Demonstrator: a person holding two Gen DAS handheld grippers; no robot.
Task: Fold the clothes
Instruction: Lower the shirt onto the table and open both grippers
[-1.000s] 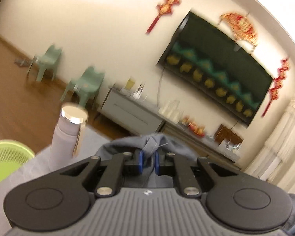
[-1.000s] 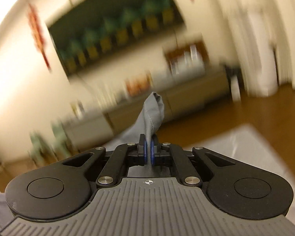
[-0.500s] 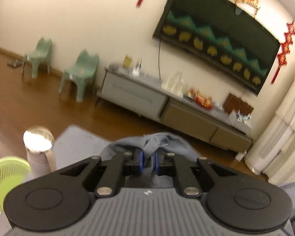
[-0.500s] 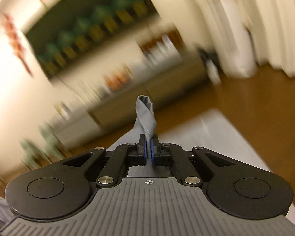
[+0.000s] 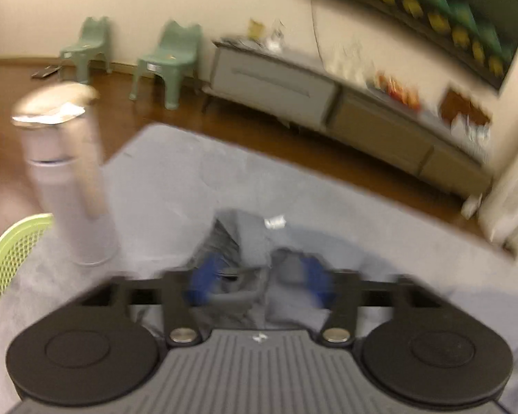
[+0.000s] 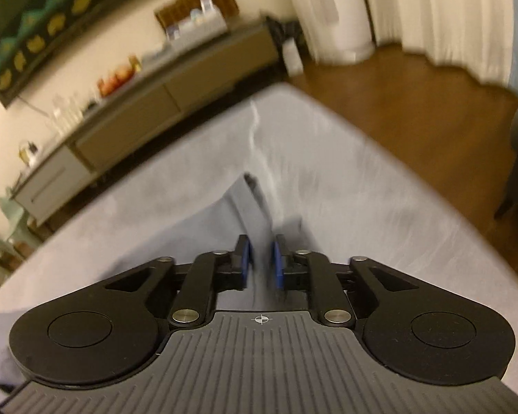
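1. Both tongs were opening: left tongs wide, right tongs narrower, releasing the grey garment between their pads.
2. Garment lay on the grey-covered surface, laid for folding.

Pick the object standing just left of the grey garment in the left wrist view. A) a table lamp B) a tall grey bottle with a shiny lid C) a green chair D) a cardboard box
B: the tall grey bottle stands upright on the grey cloth-covered surface, left of the garment.
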